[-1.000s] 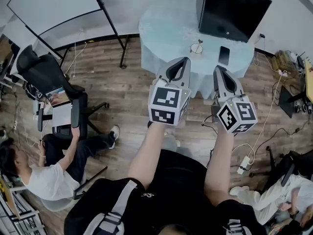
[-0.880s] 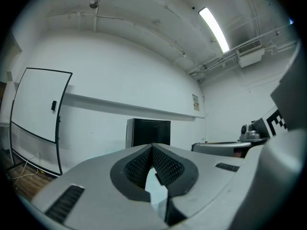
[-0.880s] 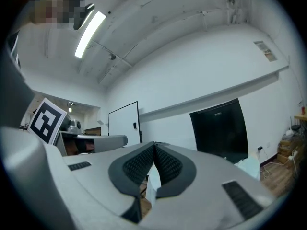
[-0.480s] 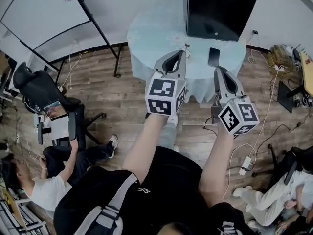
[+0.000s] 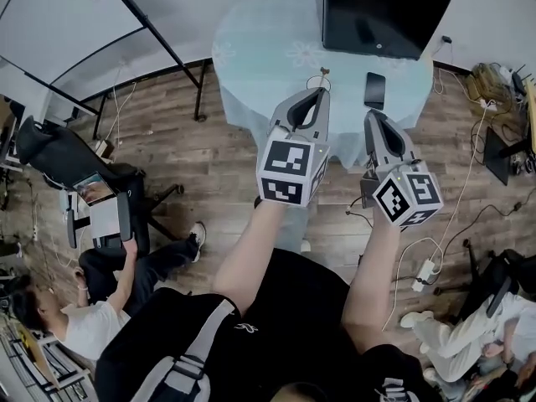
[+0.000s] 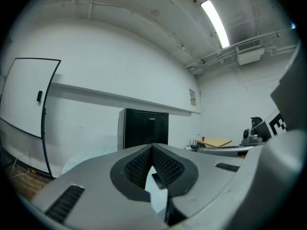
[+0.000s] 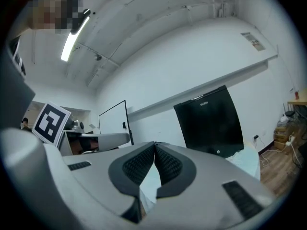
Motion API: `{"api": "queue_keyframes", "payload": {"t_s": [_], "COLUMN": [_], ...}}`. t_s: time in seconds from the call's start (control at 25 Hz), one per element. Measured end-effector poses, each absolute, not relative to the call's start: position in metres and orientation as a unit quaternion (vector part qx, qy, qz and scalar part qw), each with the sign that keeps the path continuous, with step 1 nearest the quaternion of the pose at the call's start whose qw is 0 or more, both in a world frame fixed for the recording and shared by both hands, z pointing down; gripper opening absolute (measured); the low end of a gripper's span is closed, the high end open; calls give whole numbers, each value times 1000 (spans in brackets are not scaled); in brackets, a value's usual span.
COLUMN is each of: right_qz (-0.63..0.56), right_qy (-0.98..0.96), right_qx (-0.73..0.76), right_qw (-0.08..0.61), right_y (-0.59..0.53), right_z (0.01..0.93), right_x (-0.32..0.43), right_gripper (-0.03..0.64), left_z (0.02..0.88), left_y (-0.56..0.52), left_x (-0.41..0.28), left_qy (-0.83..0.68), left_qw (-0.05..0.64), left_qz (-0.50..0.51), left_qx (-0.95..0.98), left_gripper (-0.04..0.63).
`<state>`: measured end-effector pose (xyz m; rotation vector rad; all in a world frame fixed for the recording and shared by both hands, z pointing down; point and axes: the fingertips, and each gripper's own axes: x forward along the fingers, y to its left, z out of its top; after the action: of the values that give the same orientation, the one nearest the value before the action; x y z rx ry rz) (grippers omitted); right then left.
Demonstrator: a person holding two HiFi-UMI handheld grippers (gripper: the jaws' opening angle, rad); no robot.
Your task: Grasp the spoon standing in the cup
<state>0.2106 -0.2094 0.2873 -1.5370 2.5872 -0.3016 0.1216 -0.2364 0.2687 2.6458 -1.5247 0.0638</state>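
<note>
A small clear cup (image 5: pixel 315 80) with a spoon (image 5: pixel 324 72) standing in it sits on the round table with a pale blue cloth (image 5: pixel 260 53). In the head view the left gripper (image 5: pixel 318 92) points at the table, and its tip overlaps the cup's near side. Its pads (image 6: pixel 163 164) meet, shut on nothing. To the right, the right gripper (image 5: pixel 373 116) hovers at the table's front edge, below a dark phone (image 5: pixel 374 90). Its pads (image 7: pixel 165 163) also meet with nothing held. Neither gripper view shows the cup.
A black cabinet (image 5: pixel 387 11) stands at the table's back right. A whiteboard on a stand (image 5: pixel 75 23) is at the left. An office chair (image 5: pixel 84 170) and a seated person (image 5: pixel 79 325) are at lower left. Cables and a power strip (image 5: pixel 425 270) lie on the wooden floor at right.
Both grippers and the head view have come nearer the table. The left gripper's tip has moved from short of the table edge up to the cup. Both stay shut.
</note>
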Motion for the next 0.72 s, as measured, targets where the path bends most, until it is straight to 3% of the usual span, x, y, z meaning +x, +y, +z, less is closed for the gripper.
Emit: {"api": "queue_keyframes", "payload": {"t_s": [0.12, 0.2, 0.4, 0.52, 0.72], "right_qz": [-106, -117, -141, -153, -168], "right_qy": [854, 859, 862, 863, 866], "right_qx": [-507, -497, -487, -481, -472], "right_qw": [55, 44, 16, 11, 1], "right_y": [-233, -248, -286, -312, -343], "right_z": [300, 313, 344, 361, 386], "right_x": [203, 195, 182, 175, 171], "right_gripper": [5, 63, 71, 120, 123], "left_z": [288, 304, 339, 359, 389], "left_y": [-265, -280, -312, -337, -369], "left_x": [99, 87, 78, 71, 62], "left_qy": [-517, -528, -536, -539, -546], "left_qw": [67, 84, 123, 141, 174], "left_qz": [25, 28, 34, 39, 47], "left_qx": [853, 845, 835, 829, 818], "left_gripper": [3, 3, 3, 3, 3]}}
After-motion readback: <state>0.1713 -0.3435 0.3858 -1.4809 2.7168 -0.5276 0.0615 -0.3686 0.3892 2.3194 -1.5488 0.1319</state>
